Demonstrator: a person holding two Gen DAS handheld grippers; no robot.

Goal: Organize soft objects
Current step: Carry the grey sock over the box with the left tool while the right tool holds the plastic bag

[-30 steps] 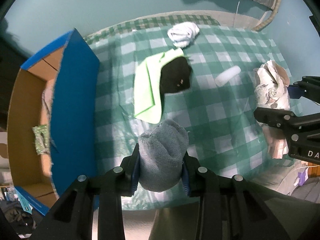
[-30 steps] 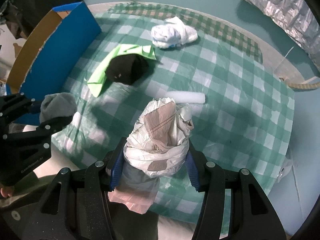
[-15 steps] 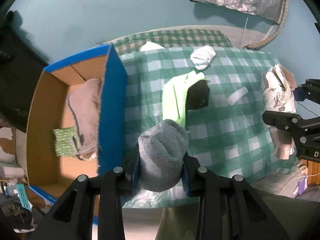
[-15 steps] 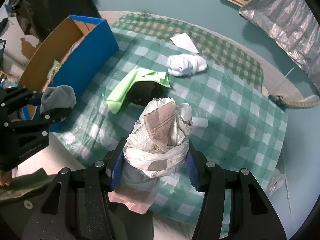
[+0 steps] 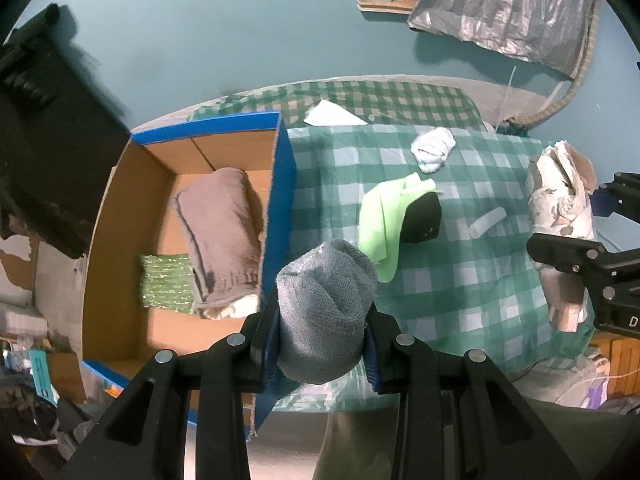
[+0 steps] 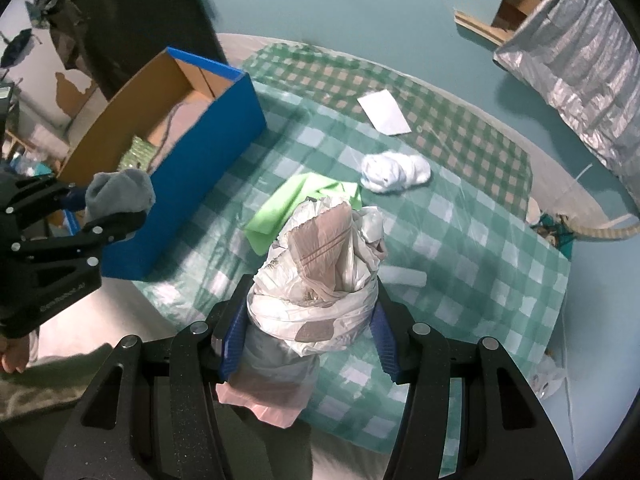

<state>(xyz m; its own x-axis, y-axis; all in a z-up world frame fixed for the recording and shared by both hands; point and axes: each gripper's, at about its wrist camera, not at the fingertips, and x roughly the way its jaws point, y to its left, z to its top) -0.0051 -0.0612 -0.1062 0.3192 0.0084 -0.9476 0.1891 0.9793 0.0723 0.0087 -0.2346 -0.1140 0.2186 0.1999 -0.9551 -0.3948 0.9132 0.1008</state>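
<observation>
1. While the left wrist view looks steeply down, the left gripper (image 5: 322, 320) is clamped on a rolled grey sock (image 5: 326, 316), both blue pads pressed into its sides; the sock's lower end hides the near corner of the blue box (image 5: 282, 184).
2. Inside that box lie a brown rolled towel (image 5: 220, 236) and a glittery green cloth (image 5: 166, 282), the cloth partly tucked under the towel. The box's near wall is cut off behind the gripper arms.
3. Right of the box, on the green checked cloth (image 5: 460, 272), a lime cloth (image 5: 386, 220) half covers a black item (image 5: 424, 222) I can't identify. Beyond them sits a white bundle (image 5: 434, 154), and a small white roll (image 5: 486, 222) lies further right.
4. At the far right edge, the right gripper (image 5: 568, 224) shows only in part, pinching a crumpled white-and-pink bundle (image 5: 560, 208).
5. Switching to the right wrist view: the right gripper (image 6: 308, 334) squeezes that white-and-pink bundle (image 6: 320, 276), whose bulk blocks the black item entirely and most of the lime cloth (image 6: 288, 208).
6. Left of it, the left gripper (image 6: 110, 204) holds the grey sock (image 6: 120, 194) just in front of the blue box (image 6: 192, 168), whose contents are blurred here.
</observation>
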